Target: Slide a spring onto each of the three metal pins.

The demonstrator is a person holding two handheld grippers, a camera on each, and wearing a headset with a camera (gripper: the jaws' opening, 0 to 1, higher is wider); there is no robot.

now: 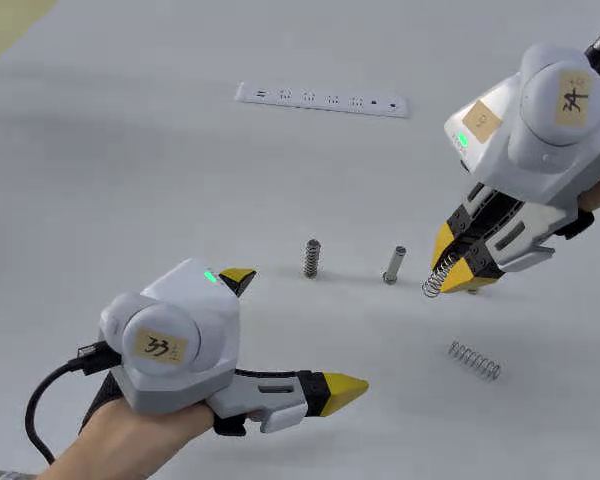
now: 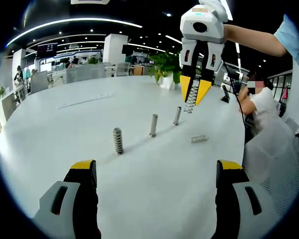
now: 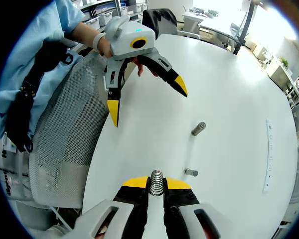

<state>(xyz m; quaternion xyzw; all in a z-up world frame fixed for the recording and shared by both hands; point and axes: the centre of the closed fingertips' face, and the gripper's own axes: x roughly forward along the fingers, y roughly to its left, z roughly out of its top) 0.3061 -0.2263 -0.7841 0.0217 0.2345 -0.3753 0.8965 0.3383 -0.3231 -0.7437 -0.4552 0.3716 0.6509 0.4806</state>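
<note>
White table (image 1: 130, 180), right gripper (image 1: 458, 280) clamping a spring (image 1: 438, 276) near a bare pin (image 1: 393, 265), left gripper (image 1: 292, 332) spread wide

Three springs (image 1: 474, 360) (image 1: 312, 258) (image 1: 440, 275); three pins (image 2: 153, 124) (image 2: 177, 115); one power strip (image 1: 322, 100).

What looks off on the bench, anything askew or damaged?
Nothing really. A loose spring lies flat on the table near the right gripper, likely just waiting its turn. The sprung pin and the bare pin stand upright; the right gripper grips a second spring.
</note>
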